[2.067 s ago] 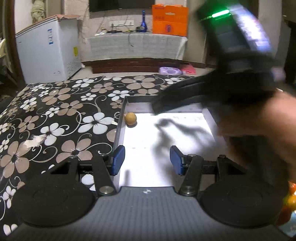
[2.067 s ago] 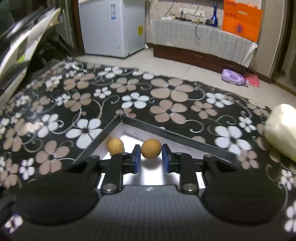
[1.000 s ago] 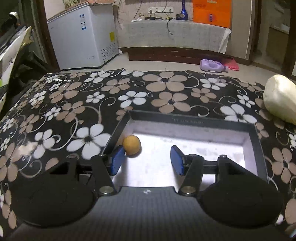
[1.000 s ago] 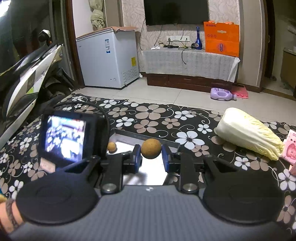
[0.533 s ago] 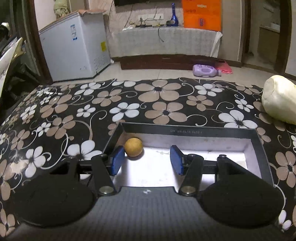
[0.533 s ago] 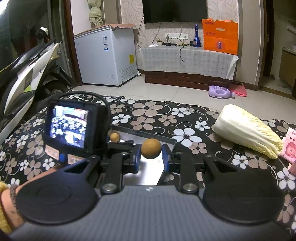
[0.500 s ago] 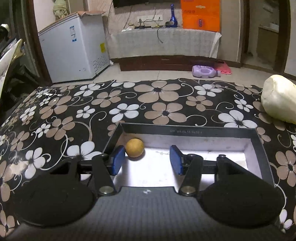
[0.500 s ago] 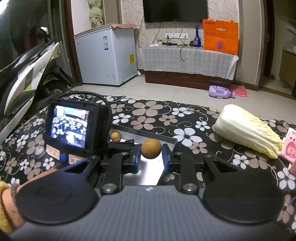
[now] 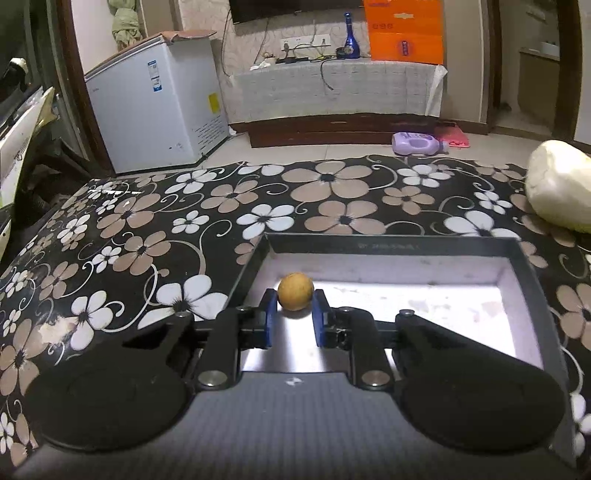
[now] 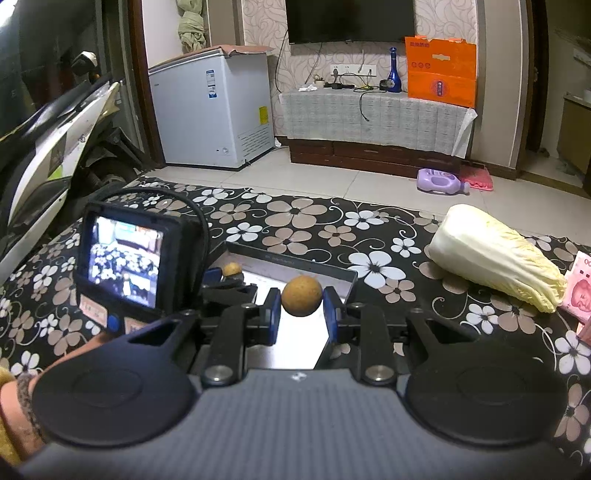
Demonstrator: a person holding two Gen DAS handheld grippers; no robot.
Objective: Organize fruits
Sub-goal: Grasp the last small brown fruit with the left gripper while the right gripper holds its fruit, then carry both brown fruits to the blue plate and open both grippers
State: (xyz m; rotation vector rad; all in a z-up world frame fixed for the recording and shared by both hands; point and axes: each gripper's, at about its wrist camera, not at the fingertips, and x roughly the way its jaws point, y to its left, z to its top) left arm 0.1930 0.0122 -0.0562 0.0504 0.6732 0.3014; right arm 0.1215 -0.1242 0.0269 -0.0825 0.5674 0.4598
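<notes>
- The landmark was the shallow black-rimmed rectangular tray [image 9: 391, 242] with a white floor, which lay on the black table cover printed with white and tan flowers [image 9: 147, 236].
- The left gripper [image 9: 294, 314] reached over the tray's near left part, its blue pads [image 9: 270, 314] clenched on a small round yellow-brown fruit [image 9: 295, 291]; that fruit sat low by the tray's left wall, and whether it touched the white floor could not be told.
- The right gripper [image 10: 302, 312] was above the tray's near edge, its blue pads [image 10: 330, 314] clamped on a second small round brown fruit [image 10: 301, 295], which was held clear of the tray floor.
- In the right wrist view, the left gripper's black body with its small lit screen [image 10: 125, 266] stood just left of the tray, a hand [image 10: 74, 354] behind it, and the first fruit [image 10: 232, 268] showed at its fingertips inside the tray.
- A pale napa cabbage [image 10: 495, 266] lay on the cover well to the right of the tray.
- A pink banknote [image 10: 581, 288] lay beyond the cabbage, further right of the tray.
- Far behind the tray stood a white chest freezer [image 9: 155, 110], an orange box [image 9: 404, 29] and a lilac bottle [image 9: 417, 144] lying on the floor.
</notes>
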